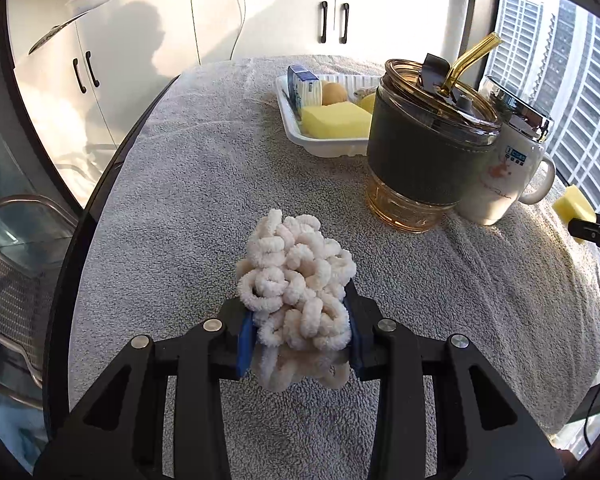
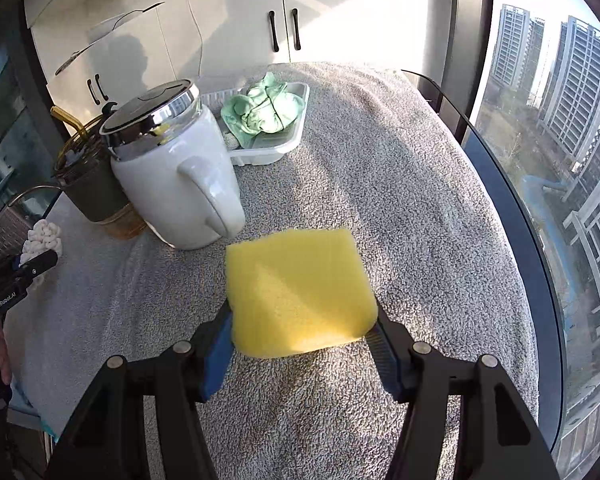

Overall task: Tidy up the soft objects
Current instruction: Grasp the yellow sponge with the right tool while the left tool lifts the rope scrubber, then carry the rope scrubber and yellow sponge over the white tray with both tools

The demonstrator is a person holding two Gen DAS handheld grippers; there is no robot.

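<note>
Left gripper [image 1: 300,344] is pinching a white looped-yarn bundle [image 1: 296,292] above the grey towel [image 1: 180,200]; right gripper [image 2: 302,350] is squeezing a yellow sponge [image 2: 298,292] between its pads. Both loads are looking mid-carry. Beyond the mug [image 2: 172,184] and tumbler [image 1: 428,148], the white tray [image 1: 320,144] is waiting; next move probably calls for reaching around those cups to it.

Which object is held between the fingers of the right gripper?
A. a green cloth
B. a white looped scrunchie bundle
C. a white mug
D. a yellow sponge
D: in the right wrist view the yellow sponge sits clamped between the right gripper pads.
</note>
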